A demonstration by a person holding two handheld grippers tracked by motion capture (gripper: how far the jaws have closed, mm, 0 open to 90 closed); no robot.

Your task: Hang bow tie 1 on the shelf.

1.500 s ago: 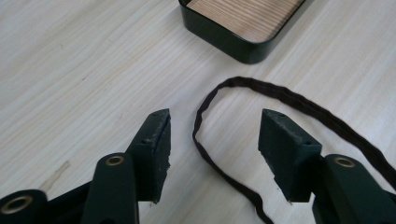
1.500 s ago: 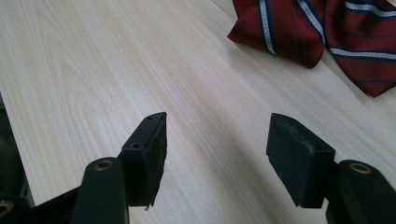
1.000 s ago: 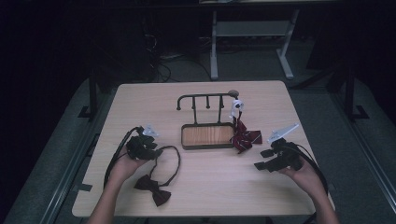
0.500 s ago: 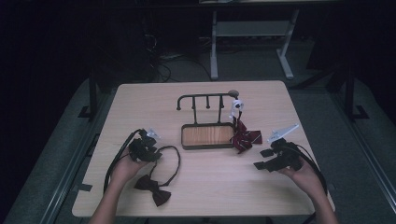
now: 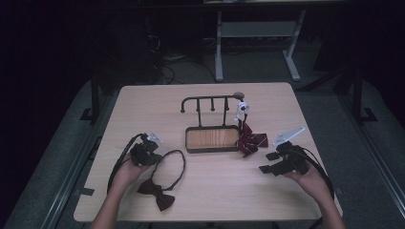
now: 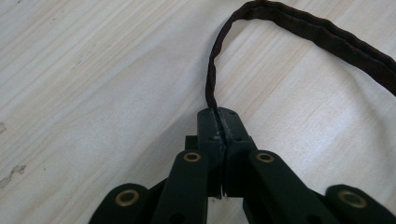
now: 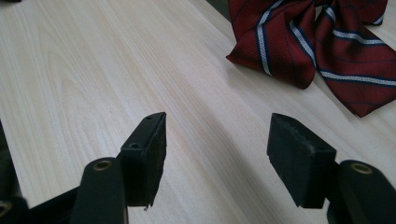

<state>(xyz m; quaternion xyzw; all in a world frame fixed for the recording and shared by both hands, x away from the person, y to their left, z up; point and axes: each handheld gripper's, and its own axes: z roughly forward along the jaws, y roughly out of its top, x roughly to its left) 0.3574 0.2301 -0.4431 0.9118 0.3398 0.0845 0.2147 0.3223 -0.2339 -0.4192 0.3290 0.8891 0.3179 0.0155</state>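
High view puts the left claw [image 5: 157, 153] near the counter's [image 5: 143, 102] left edge, and its jaws have just been closing on the thin dark-brown fabric neck strap [image 5: 180, 164] of a dark maroon bow tie [image 5: 156, 194]; the left claw's own view shows them pressed together with the strap [image 6: 212, 84] pinched between them. From there the strap loops out and back to the bow, which lies flat toward the front-left corner of the counter.

To lift well, I judge the hand should rise slowly so the bow trails up under the strap without swinging, and the pinch should stay firm, as so thin a band could slip out.

Mid-counter stands a black metal rack with a wooden tray base [image 5: 212, 138], a striped red bow tie [image 5: 250, 141] resting against its right end.

Toward the right edge, the right claw [image 5: 267, 163] waits with jaws spread and nothing between them, the striped tie [image 7: 322, 51] just ahead of it.
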